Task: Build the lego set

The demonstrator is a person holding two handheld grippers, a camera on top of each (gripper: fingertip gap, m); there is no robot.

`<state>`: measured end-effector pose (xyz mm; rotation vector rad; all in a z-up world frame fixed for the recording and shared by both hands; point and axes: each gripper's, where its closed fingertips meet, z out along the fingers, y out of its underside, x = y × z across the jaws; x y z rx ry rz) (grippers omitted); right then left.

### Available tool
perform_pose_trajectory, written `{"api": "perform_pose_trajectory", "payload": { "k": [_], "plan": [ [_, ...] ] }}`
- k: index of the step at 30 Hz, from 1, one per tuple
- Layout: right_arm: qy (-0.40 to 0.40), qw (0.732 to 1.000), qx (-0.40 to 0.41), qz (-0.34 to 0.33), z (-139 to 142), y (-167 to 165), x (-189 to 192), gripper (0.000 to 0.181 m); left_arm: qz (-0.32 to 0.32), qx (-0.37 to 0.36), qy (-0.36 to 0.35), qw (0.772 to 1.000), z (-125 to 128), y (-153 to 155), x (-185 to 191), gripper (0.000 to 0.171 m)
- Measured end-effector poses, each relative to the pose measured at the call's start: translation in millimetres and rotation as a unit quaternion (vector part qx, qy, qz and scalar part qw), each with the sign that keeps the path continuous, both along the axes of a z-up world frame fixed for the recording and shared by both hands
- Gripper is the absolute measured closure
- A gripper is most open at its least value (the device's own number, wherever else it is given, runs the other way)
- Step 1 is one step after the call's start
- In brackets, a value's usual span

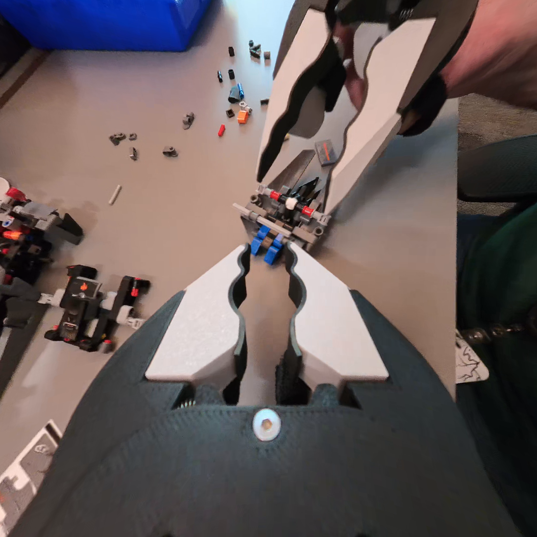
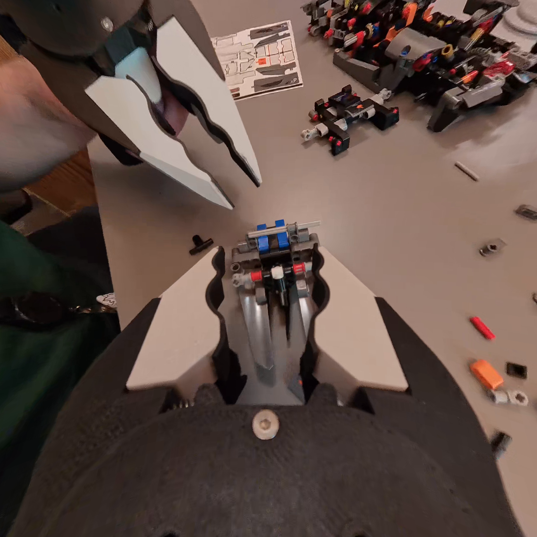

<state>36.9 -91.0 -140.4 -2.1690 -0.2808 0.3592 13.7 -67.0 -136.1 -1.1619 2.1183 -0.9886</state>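
Observation:
A small grey and black lego sub-assembly (image 2: 276,270) with two blue bricks and a grey axle at its far end sits between the fingers of my right gripper (image 2: 270,255), which is shut on its sides just above the grey table. In the left wrist view the sub-assembly (image 1: 287,209) points its blue end at my left gripper (image 1: 268,248). That gripper is open and empty, its tips close to the blue bricks (image 1: 266,247). In the right wrist view the left gripper (image 2: 245,194) hovers up and left of the assembly, apart from it. The right gripper (image 1: 293,194) comes in from above.
A black sub-assembly (image 2: 351,116) and a large part-built model (image 2: 421,52) lie far right. A sticker sheet (image 2: 258,58) lies behind. Loose parts include a red pin (image 2: 482,328), an orange piece (image 2: 486,373), a grey axle (image 2: 466,171) and a black pin (image 2: 200,244). A blue box (image 1: 101,20) stands far off. The table edge (image 1: 456,261) is near. My hands' fingertips stand some 4 cm from each other. Left tips and right tips are each some 6 cm from the black pin (image 2: 200,244).

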Motion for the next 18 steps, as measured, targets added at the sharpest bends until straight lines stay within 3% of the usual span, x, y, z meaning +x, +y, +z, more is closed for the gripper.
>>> {"api": "perform_pose_trajectory", "payload": {
  "k": [7, 18],
  "plan": [
    [0.018, 1.0, -0.015, 0.018, -6.7, 15.3, 2.6, 0.119, -0.065, 0.007, -0.019, 0.998, 4.0, 6.3, 9.4, 0.141],
    [0.008, 0.999, -0.025, 0.036, -18.0, 19.5, -1.7, 0.136, -0.156, 0.016, 0.007, 0.988, -14.1, -7.7, 21.1, 0.133]
  ]
}}
